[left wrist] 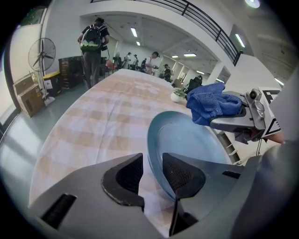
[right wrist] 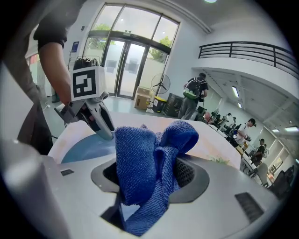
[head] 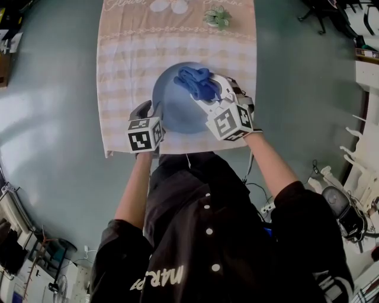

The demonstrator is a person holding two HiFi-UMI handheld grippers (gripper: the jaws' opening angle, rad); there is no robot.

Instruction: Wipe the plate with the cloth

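A blue plate (head: 177, 109) lies on the pink checked tablecloth (head: 124, 71) near the table's front edge. My left gripper (left wrist: 153, 175) is at the plate's left rim, which runs between the jaws close to the right pad; a sliver of tablecloth shows between the rim and the left pad, so the gripper is open. My right gripper (right wrist: 149, 170) is shut on a bunched blue cloth (right wrist: 145, 158) and hovers over the plate's right half (head: 208, 94). The cloth (head: 198, 83) hangs over the plate's far part; whether it touches the plate I cannot tell.
A small potted plant (head: 217, 16) stands at the table's far end. Grey floor surrounds the table on both sides. Several people (left wrist: 93, 42) stand beyond the table, with a fan (left wrist: 41, 53) and boxes to the left.
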